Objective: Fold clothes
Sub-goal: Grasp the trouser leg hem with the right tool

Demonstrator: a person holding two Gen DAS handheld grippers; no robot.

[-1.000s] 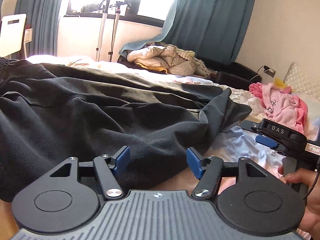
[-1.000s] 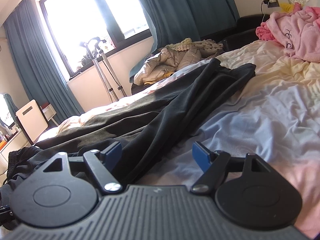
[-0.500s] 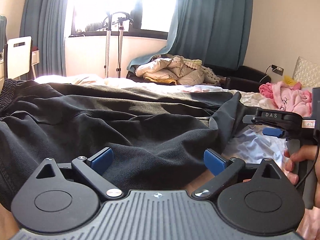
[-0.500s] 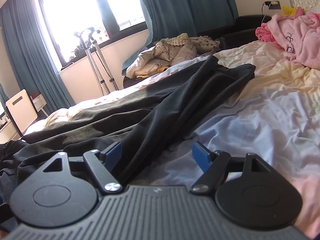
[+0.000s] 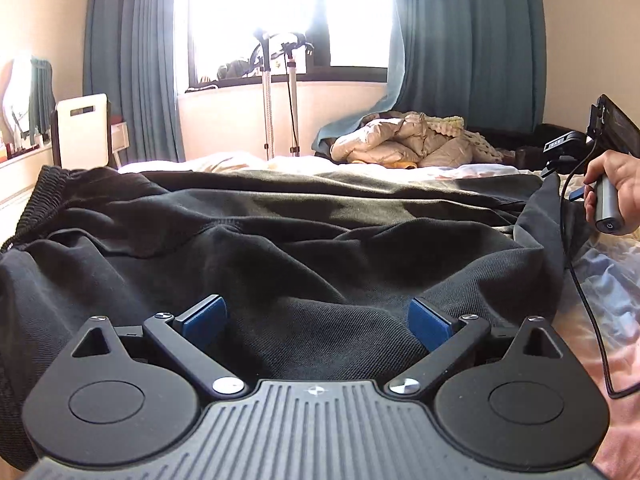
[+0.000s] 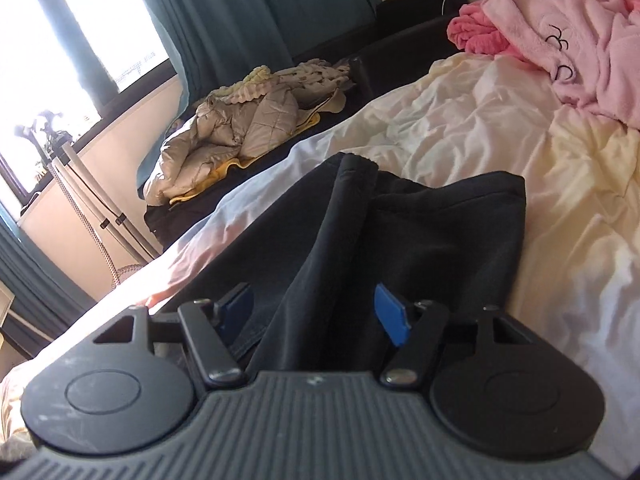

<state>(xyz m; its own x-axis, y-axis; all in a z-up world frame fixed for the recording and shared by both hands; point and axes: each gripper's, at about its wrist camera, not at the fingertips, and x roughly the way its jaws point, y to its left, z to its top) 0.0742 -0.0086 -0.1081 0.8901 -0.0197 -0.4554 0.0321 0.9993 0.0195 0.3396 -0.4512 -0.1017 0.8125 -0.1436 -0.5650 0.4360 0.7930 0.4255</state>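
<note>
Black trousers (image 5: 304, 240) lie spread across the bed, with the ribbed waistband (image 5: 36, 196) at the left. My left gripper (image 5: 316, 318) hangs low over the near part of the cloth, jaws wide open and nothing pinched. In the right wrist view the trouser leg ends (image 6: 432, 216) lie on the pale sheet. My right gripper (image 6: 314, 312) is above them with its jaws closing. A fold of black cloth lies between its blue pads (image 6: 392, 318), which do not press on it. A hand (image 5: 612, 184) holds the right gripper's handle at the far right.
A pink fleece garment (image 6: 568, 36) lies on the bed near the wall. A quilted beige jacket (image 5: 400, 140) is piled on a dark bench under the window. Two crutches (image 5: 276, 92) lean at the window, with a white chair (image 5: 82, 128) at left. A black cable (image 5: 588, 308) trails over the sheet.
My left gripper opened wider and dropped closer over the trousers. The right gripper swept along the bed to the leg ends, rolled, and its jaws narrowed.
</note>
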